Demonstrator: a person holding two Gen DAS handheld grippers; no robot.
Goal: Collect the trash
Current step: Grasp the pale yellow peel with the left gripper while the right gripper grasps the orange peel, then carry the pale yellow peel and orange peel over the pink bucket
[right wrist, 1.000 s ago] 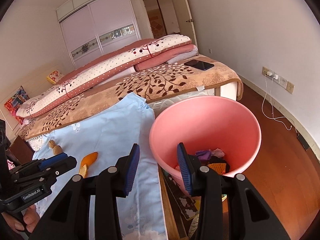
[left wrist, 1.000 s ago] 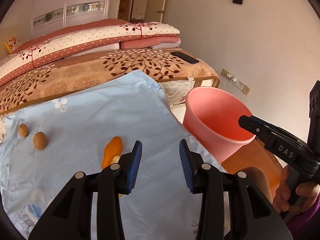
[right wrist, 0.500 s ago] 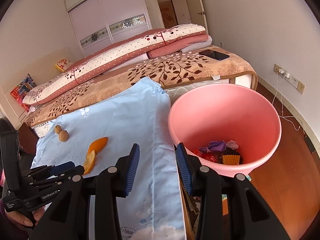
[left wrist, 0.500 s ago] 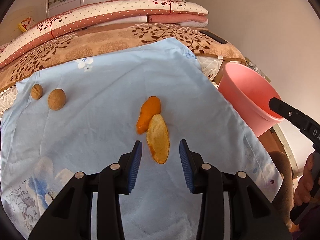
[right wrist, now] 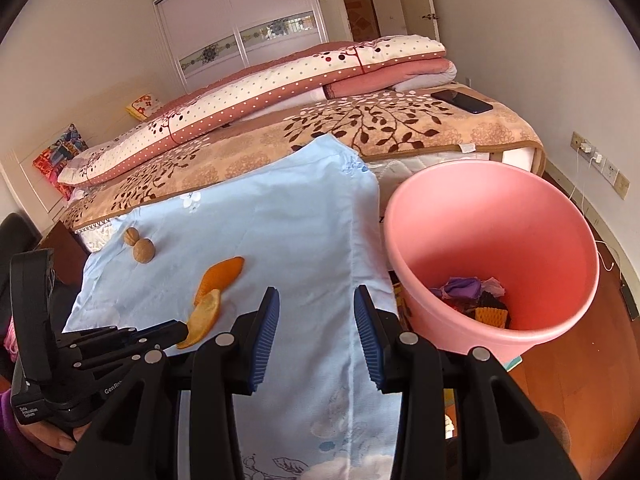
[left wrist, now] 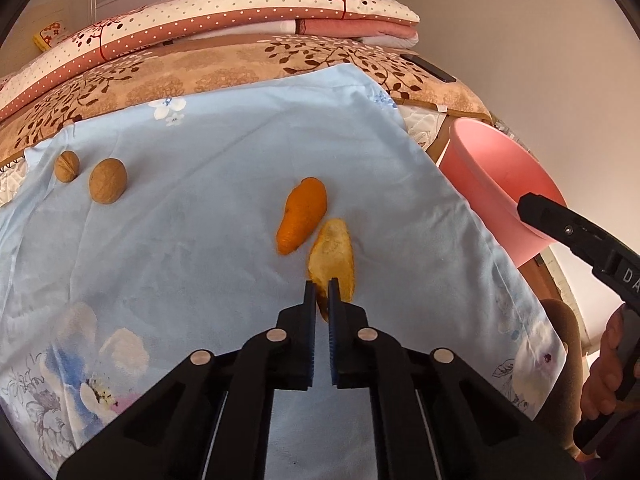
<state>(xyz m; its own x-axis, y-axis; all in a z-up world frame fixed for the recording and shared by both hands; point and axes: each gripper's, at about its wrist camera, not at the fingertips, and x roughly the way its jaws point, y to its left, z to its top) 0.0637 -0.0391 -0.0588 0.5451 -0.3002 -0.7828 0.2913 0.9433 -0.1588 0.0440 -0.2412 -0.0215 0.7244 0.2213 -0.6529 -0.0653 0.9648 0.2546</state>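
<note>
1. The left tool [left wrist: 321, 286] has just clenched on the near end of the pale peel [left wrist: 332, 260], whose edge shows between its tips; the peel lies inner side up on the blue cloth [left wrist: 208, 216].
2. In the right wrist view the left tool [right wrist: 182, 326] meets that peel [right wrist: 204, 314] at its near end, close to the cloth's near-left part.
3. A second peel [left wrist: 303, 214], orange side up, lies just beyond the first and touches it, farther from the tool tips.
4. Two walnuts [left wrist: 107, 186] sit close together near the cloth's far-left edge, well apart from both peels.
5. The right tool [right wrist: 316, 312] is released, jaws apart with nothing between them, over the right half of the cloth.
6. The pink bin [right wrist: 560, 248] stands just off the cloth's right edge, beside the right tool, with scraps of trash at its bottom.
7. In the left wrist view the right tool's body [left wrist: 580, 236] reaches in from the right in front of the bin [left wrist: 492, 168], with a hand [left wrist: 608, 368] gripping its handle.
8. The cloth's far corner lies over the bed [right wrist: 400, 128], where a phone [right wrist: 462, 101] rests near the right edge.
</note>
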